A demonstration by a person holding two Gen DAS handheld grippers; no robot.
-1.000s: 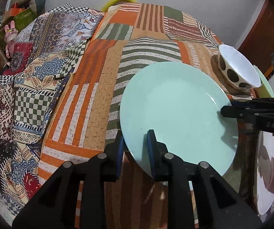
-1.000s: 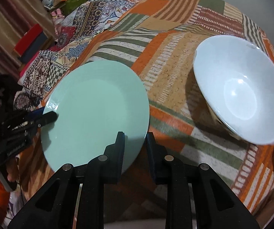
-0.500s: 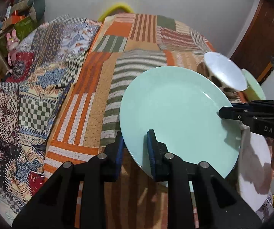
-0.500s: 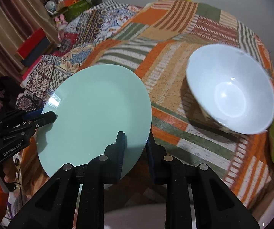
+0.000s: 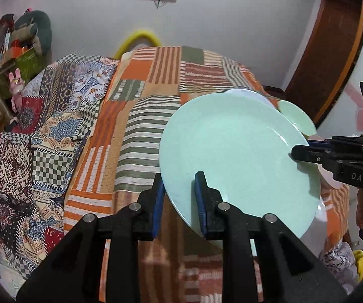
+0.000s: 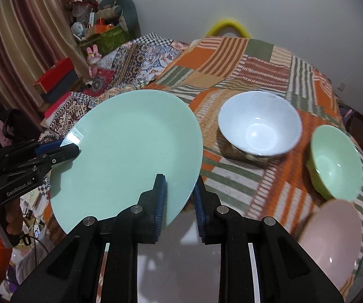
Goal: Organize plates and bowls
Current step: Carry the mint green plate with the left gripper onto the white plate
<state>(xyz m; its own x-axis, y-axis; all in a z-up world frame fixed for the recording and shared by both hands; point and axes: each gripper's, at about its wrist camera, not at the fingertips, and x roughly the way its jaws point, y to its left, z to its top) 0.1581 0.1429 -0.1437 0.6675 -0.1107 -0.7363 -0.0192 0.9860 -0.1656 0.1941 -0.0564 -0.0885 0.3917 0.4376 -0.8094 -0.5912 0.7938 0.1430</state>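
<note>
Gripping the mint plate [image 5: 234,151] edgewise: both grippers.

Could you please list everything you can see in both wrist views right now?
Plate: 1, mint green, held off the table by both grippers at opposite rims.
White bowl: 1, white inside with dark spots outside, on the table right of the plate.
Green bowl: 1, pale green, near the table's right edge.
Pink bowl: 1, pink, nearest the right wrist camera, blurred.
Tablecloth: 1, orange, green and white striped patchwork, covering the table.
Quilt: 1, multicoloured patchwork, left of the table.
Yellow hoop: 1, yellow, behind the table's far edge.
Left gripper: 1, black with blue pads, on the plate's rim.
Right gripper: 1, black with blue pads, on the opposite rim.
</note>
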